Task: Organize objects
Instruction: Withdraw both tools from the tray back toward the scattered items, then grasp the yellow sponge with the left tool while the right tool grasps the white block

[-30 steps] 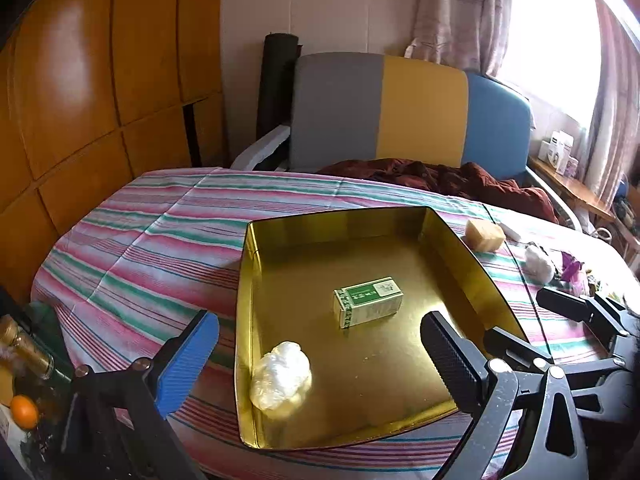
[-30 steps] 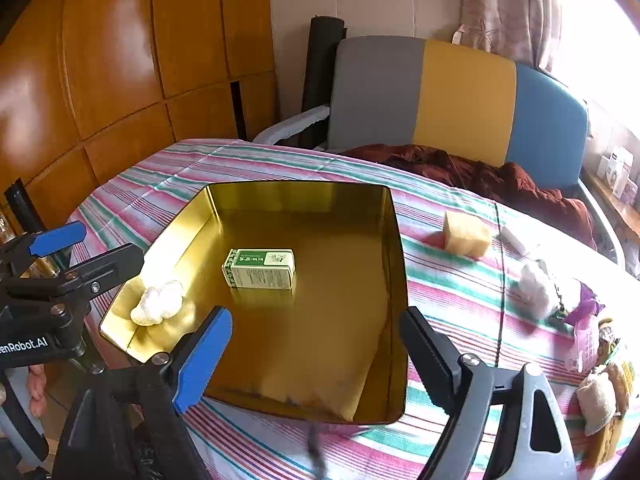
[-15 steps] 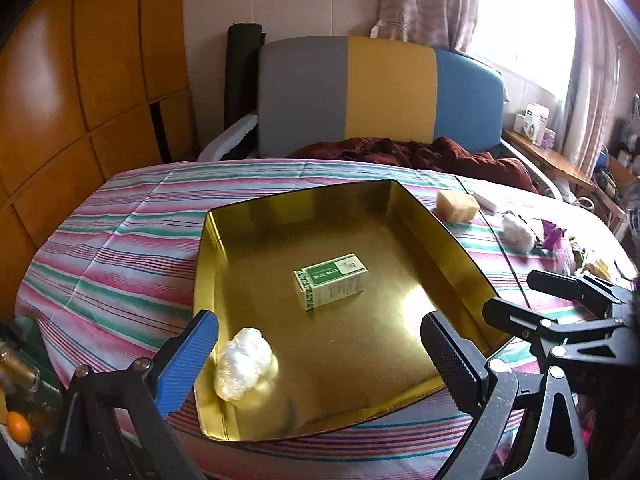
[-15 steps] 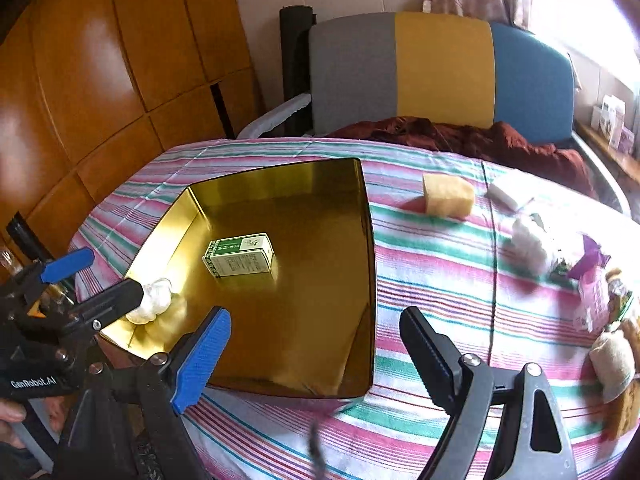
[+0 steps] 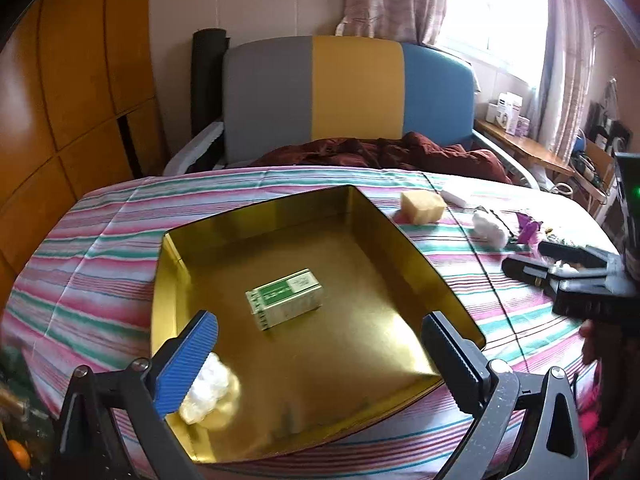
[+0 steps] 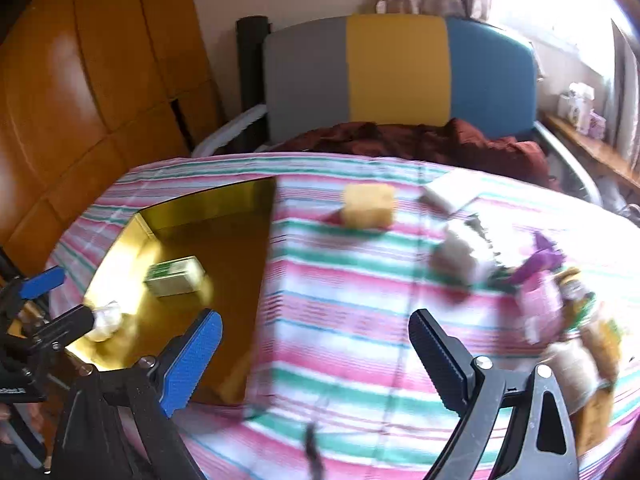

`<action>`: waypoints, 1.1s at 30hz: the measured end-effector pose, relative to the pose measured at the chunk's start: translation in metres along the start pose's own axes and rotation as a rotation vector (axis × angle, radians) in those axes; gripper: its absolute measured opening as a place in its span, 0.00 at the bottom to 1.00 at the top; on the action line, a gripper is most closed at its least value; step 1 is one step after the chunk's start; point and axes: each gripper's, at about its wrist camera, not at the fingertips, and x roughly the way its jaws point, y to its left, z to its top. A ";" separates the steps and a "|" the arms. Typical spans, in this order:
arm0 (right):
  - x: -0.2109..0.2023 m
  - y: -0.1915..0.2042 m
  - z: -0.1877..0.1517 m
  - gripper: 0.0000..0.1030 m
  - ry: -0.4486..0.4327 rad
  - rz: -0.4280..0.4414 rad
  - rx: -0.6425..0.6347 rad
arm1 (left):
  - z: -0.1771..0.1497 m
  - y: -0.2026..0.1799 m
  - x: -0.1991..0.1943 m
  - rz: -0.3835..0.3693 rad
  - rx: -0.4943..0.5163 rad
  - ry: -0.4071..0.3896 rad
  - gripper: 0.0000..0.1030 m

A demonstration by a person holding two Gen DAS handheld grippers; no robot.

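A gold metal tray point(image 5: 384, 216) point(image 6: 208, 200) lies on the striped tablecloth. In it are a green and white box point(image 5: 285, 297) point(image 6: 175, 276) and a white cotton ball point(image 5: 208, 390) point(image 6: 105, 317). My left gripper point(image 5: 320, 356) is open and empty, hovering over the tray's near edge. My right gripper point(image 6: 316, 354) is open and empty over the cloth right of the tray; it also shows in the left wrist view point(image 5: 560, 264). A yellow sponge point(image 5: 422, 207) point(image 6: 369, 204), a white block point(image 5: 458, 194) point(image 6: 448, 192) and another cotton ball point(image 5: 490, 229) point(image 6: 460, 254) lie on the cloth.
Small purple and pink items and packets point(image 6: 560, 292) crowd the table's right side. A grey, yellow and blue chair point(image 5: 348, 92) with a dark red cloth point(image 5: 380, 152) stands behind the table. Wooden panels point(image 5: 80, 80) are at left, a side shelf point(image 5: 528, 148) at right.
The right gripper has swung to the right, off the tray and over the striped cloth toward the loose items. The left gripper's view has shifted slightly; both stay open.
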 end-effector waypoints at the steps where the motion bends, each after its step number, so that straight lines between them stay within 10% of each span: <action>1: -0.001 -0.008 0.004 0.94 0.001 -0.018 -0.001 | 0.001 -0.003 0.002 -0.007 0.006 0.003 1.00; 12: -0.001 -0.097 0.027 0.94 0.011 -0.227 -0.020 | 0.026 -0.037 0.012 -0.060 0.098 -0.009 1.00; 21: 0.000 -0.177 0.019 0.94 -0.057 -0.234 0.175 | 0.071 -0.080 0.039 -0.112 0.178 -0.004 1.00; 33: -0.008 -0.173 0.021 0.94 -0.082 -0.237 0.151 | 0.121 -0.143 0.145 -0.187 0.172 0.188 1.00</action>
